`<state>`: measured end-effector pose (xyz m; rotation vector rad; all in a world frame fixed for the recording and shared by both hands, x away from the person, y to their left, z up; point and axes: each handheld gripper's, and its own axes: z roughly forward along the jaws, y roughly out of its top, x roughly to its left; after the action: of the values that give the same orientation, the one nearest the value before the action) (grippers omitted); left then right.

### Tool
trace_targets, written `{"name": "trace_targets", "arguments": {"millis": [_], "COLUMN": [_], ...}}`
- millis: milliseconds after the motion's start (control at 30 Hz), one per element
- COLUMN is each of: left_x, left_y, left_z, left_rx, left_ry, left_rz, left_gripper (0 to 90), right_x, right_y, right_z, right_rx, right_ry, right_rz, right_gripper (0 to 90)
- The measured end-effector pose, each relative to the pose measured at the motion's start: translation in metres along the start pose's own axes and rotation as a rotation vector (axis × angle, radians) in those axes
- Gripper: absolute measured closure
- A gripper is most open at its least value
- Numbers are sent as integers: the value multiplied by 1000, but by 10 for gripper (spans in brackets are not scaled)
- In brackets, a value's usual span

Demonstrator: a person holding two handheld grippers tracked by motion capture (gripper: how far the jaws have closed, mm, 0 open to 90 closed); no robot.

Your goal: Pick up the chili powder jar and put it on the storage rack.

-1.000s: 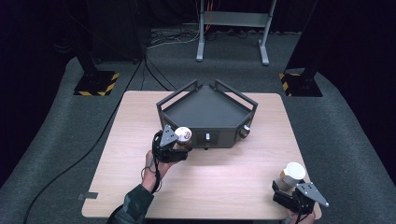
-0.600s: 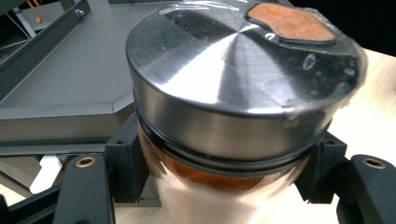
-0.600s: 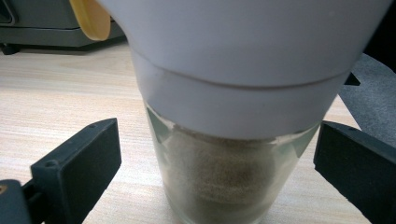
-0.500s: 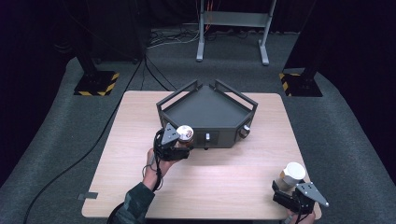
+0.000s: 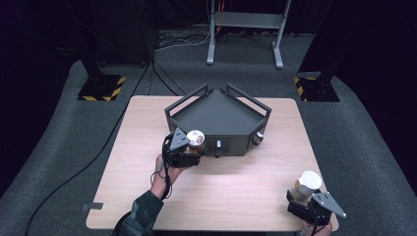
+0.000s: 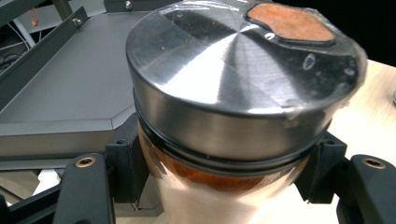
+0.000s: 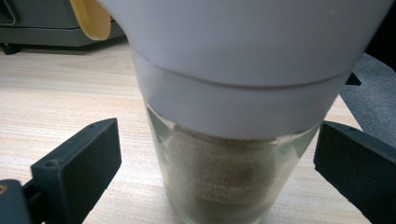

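A glass jar [image 5: 195,138] with a silver metal lid [image 6: 233,70] and orange-red contents stands upright just in front of the left front wall of the dark grey tray [image 5: 216,115]. My left gripper [image 5: 195,147] is shut on it, and its pads [image 6: 123,154] press the jar's sides below the lid. Near the table's front right corner a second glass jar [image 5: 309,182], white-lidded with brownish powder [image 7: 224,186], rests on the wood. My right gripper [image 5: 304,194] is open around it, with a gap showing between each jaw and the glass.
The wooden table [image 5: 236,187] has bare wood between the two jars. The tray carries a knob [image 5: 257,138] on its front right wall. On the floor behind are a metal stand [image 5: 244,29], cables and two yellow-and-black striped bases [image 5: 101,87].
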<state>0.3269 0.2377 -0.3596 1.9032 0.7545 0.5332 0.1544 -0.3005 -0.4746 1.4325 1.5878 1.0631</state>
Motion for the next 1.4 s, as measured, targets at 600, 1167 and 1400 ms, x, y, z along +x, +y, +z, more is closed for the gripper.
{"name": "trace_targets", "arguments": {"millis": [600,1167,1400], "left_x": [3,6,8], "left_y": [7,17,21], "left_z": [0,-1,-2], "left_rx": [-10,-23,-26], "left_ry": [-6,-18,-22], "left_rz": [2,17,17], "left_gripper": [317,317,317], "right_x": [0,0,0], "right_y": [0,-1,0], "right_z": [0,0,0], "right_rx": [-2,-3,-2], "right_ry": [0,1,1], "right_rz": [0,0,-1], "right_gripper": [0,0,0]}}
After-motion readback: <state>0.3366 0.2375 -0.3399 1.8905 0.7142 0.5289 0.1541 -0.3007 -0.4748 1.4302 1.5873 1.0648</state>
